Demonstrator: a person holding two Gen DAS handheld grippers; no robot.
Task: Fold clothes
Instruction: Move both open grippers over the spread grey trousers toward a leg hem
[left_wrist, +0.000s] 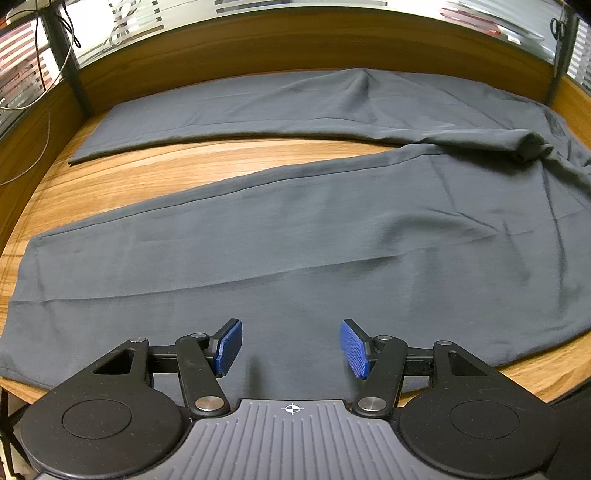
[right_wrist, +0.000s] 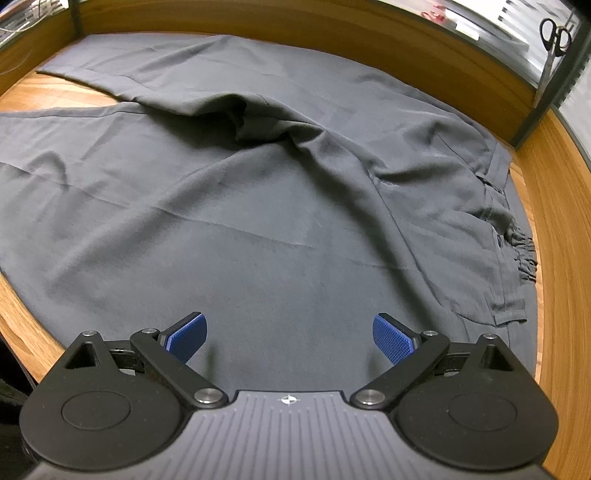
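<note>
**Grey trousers spread flat, both hand-held grippers open above them**

We see a pair of dark grey trousers laid out across the wooden desk. In the left wrist view the two legs run off to the left and spread apart, with a wedge of bare wood showing between them; the far leg lies along the raised back edge of the desk, the near leg close under us. In the right wrist view the cloth bunches into a raised fold at the crotch, and the gathered waistband lies at the right, near the desk's edge.

Our left hand-held gripper hangs over the near leg with its blue pads parted, nothing between them. Our right hand-held gripper stands wider apart over the seat of the trousers, likewise holding nothing. We cannot tell whether either touches the cloth.

A pair of scissors hangs behind the desk at the upper right.
</note>
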